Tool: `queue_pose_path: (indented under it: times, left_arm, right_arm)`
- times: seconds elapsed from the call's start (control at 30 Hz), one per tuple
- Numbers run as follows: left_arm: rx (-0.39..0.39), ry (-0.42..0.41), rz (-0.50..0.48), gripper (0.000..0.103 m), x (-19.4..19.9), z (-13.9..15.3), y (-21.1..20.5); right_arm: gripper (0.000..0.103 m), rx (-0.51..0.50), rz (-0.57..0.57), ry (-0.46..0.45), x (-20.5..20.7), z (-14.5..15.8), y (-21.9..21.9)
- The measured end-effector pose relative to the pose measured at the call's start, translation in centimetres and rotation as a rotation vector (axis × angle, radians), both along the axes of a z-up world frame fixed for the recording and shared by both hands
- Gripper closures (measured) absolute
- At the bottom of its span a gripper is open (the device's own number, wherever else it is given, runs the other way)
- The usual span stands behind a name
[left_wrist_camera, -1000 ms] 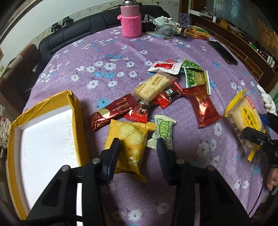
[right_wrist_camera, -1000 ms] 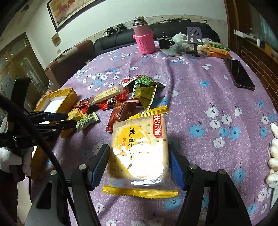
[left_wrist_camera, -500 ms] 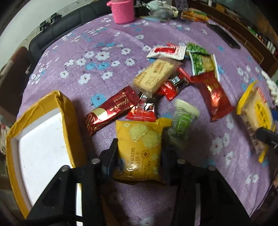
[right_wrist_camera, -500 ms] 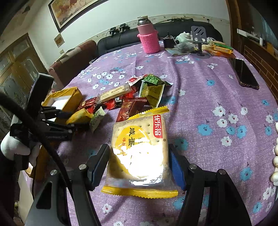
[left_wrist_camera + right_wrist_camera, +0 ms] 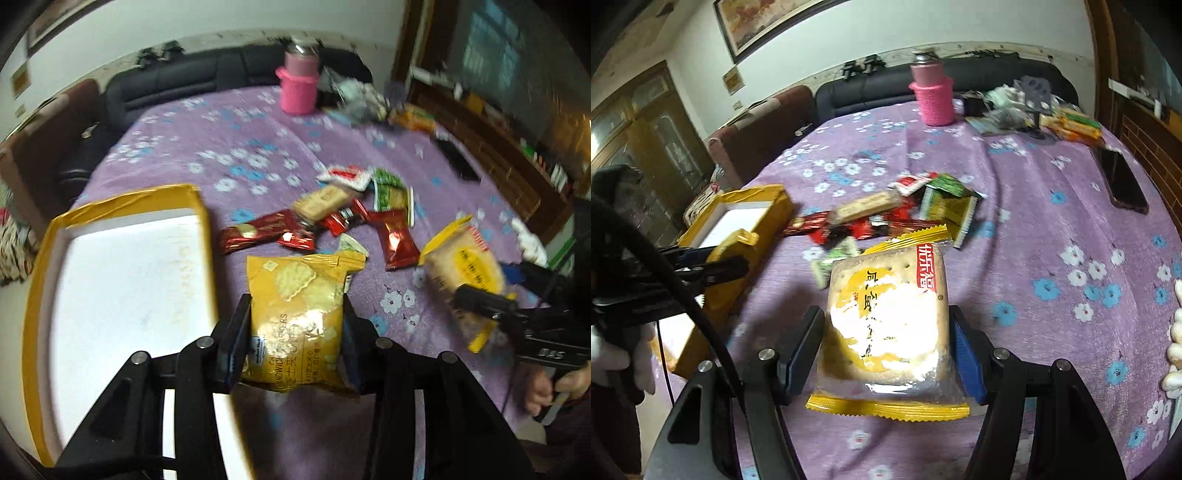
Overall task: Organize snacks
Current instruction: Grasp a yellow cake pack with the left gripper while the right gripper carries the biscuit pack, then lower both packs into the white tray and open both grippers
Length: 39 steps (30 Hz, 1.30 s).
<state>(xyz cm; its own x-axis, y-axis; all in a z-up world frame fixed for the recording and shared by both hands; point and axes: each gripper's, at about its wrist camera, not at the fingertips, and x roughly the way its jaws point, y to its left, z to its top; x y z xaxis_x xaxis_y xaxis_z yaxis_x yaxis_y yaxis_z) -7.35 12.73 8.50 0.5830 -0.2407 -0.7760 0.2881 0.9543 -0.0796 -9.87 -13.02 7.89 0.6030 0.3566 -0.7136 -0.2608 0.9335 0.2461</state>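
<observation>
On the desk [image 5: 229, 147]: snack pile [image 5: 343, 218] sits mid-cloth, box [image 5: 122, 280] at the left edge
Left claw [image 5: 295, 332]: clamped on the yellow cracker bag [image 5: 299, 310], right beside the box
Right claw [image 5: 886, 343]: gripping the clear cracker pack [image 5: 890, 314], off the cloth

Left gripper [image 5: 297, 332] clamped on both sides of a yellow cracker packet [image 5: 299, 314], fingers level, lifted off the cloth; gloved hand [image 5: 613, 354] behind it in the right wrist view. Right gripper [image 5: 888, 347] closed against a clear soda-cracker pack [image 5: 890, 317], blue pads [image 5: 964, 354] pressing its edges; bare fingers at the handle in the left wrist view.
</observation>
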Motion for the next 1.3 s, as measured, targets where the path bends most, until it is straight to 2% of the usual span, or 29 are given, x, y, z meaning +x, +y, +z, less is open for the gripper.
queue_pose_path:
  times: [0.1, 0.2, 0.4, 0.57, 0.73, 1.0, 1.17, 1.3]
  left_arm:
    - [-0.033, -0.051, 0.094, 0.058, -1.6, 0.8, 3.5]
    - [-0.066, -0.058, 0.183, 0.058, -2.8, 0.6, 7.0]
    - [-0.025, -0.066, 0.348, 0.058, -4.1, -1.0, 12.5]
    - [-0.04, -0.053, 0.439, 0.058, -4.8, -2.3, 16.5]
    - [-0.069, -0.025, 0.472, 0.057, -4.9, -3.6, 19.0]
    - [-0.089, -0.001, 0.48, 0.056, -4.8, -4.5, 19.9]
    - [-0.113, -0.026, 0.472, 0.048, -5.4, -3.6, 19.7]
    - [-0.132, -0.061, 0.49, 0.043, -6.3, -2.2, 19.7]
  right_arm:
    - [0.037, -0.005, 0.046, -0.009, -0.3, 0.9, 2.3]
    - [0.037, 0.0, 0.108, -0.011, -0.4, 1.6, 5.3]
    - [0.037, 0.01, 0.256, -0.01, -0.8, 2.4, 12.9]
    - [0.037, -0.012, 0.375, -0.026, -1.2, 2.6, 19.4]
    - [0.037, -0.073, 0.453, 0.001, -0.7, 0.9, 24.6]
    - [0.037, -0.13, 0.464, 0.068, 0.2, -2.6, 27.3]
    - [0.037, -0.148, 0.464, 0.049, -0.1, -2.8, 28.1]
    - [0.036, -0.133, 0.46, 0.003, -0.8, -1.7, 27.7]
